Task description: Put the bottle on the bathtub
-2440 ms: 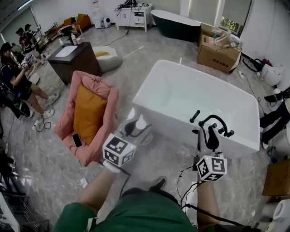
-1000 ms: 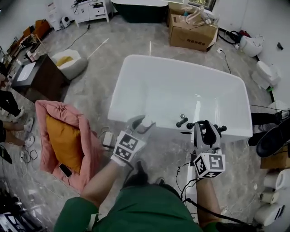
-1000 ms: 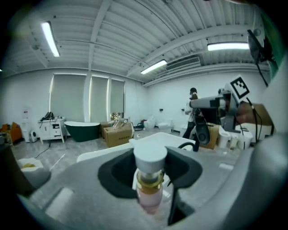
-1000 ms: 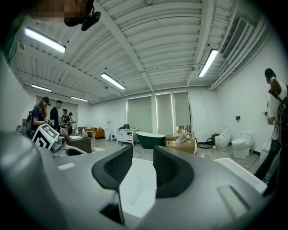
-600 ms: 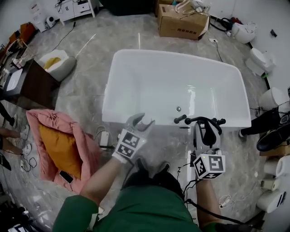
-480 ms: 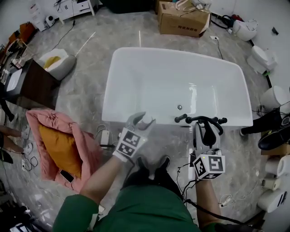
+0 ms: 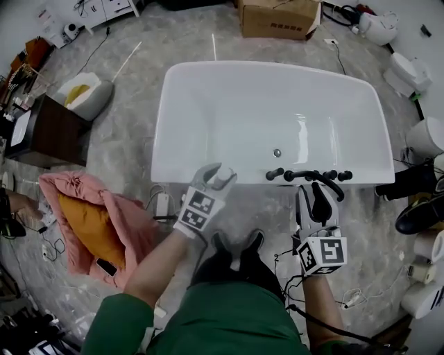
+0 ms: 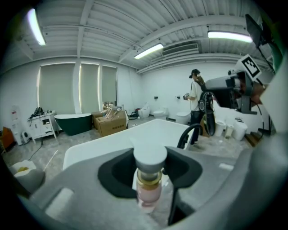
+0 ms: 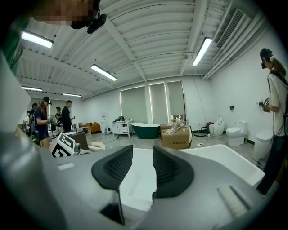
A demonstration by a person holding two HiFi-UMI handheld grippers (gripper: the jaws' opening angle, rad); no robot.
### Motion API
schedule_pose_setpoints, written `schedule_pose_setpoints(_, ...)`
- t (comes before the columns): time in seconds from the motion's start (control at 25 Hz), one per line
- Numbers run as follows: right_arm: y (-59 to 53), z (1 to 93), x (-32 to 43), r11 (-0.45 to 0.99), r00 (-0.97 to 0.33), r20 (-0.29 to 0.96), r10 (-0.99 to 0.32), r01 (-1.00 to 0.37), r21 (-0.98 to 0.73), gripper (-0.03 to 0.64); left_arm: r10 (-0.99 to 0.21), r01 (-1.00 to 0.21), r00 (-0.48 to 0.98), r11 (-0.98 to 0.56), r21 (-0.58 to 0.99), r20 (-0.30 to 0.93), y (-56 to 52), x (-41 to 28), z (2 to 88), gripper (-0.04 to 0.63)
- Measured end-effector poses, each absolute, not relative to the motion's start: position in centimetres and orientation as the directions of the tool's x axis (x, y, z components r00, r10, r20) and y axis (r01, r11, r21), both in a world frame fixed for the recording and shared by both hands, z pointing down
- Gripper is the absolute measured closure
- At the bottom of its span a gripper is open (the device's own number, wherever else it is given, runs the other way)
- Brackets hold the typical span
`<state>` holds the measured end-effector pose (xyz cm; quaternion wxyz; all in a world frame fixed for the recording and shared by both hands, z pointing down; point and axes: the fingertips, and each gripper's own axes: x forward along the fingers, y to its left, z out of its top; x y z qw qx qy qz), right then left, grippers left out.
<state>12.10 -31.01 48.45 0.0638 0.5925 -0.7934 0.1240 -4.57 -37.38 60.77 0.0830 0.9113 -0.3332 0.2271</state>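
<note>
A small bottle [image 7: 223, 181] with a white cap, gold collar and pink body [image 8: 149, 182] is clamped in my left gripper [image 7: 218, 173], which is shut on it. The bottle hangs right at the near rim of the white bathtub [image 7: 208, 90], left of the black faucet [image 7: 305, 175]. In the left gripper view the tub [image 8: 103, 146] spreads out behind the cap. My right gripper [image 7: 315, 201] hovers just below the faucet; its jaws [image 9: 143, 168] stand a little apart with nothing between them, and the tub [image 9: 216, 157] lies beyond.
A pink seat with an orange cushion [image 7: 90, 215] lies on the floor at left, with a dark cabinet [image 7: 41, 132] behind it. Cables and a plug block [image 7: 161, 204] lie by the tub's near left corner. Toilets [image 7: 424, 139] line the right side. A cardboard box [image 7: 277, 17] stands beyond the tub.
The view has closed in on the tub. My left gripper has carried the bottle forward to the tub's near rim. The right gripper has stayed below the faucet.
</note>
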Motion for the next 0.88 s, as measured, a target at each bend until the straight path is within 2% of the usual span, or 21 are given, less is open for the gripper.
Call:
schedule_pose_setpoints(0.32,-30.9,51.4,16.2,0.235,-0.262,0.294,-0.919,-0.964,-0.124,0.485,-0.513,-0.596,0.687,-0.803,-0.005,0.514,-39.0,-1.6,66.1,0.43)
schedule_pose_setpoints(0.88,-32.0,53.5,18.1,0.209,-0.241,0.336,-0.91,-0.969,-0.13,0.485,-0.407,-0.503,0.68,-0.864,-0.017,0.61,-41.3,0.5,72.8,0.428)
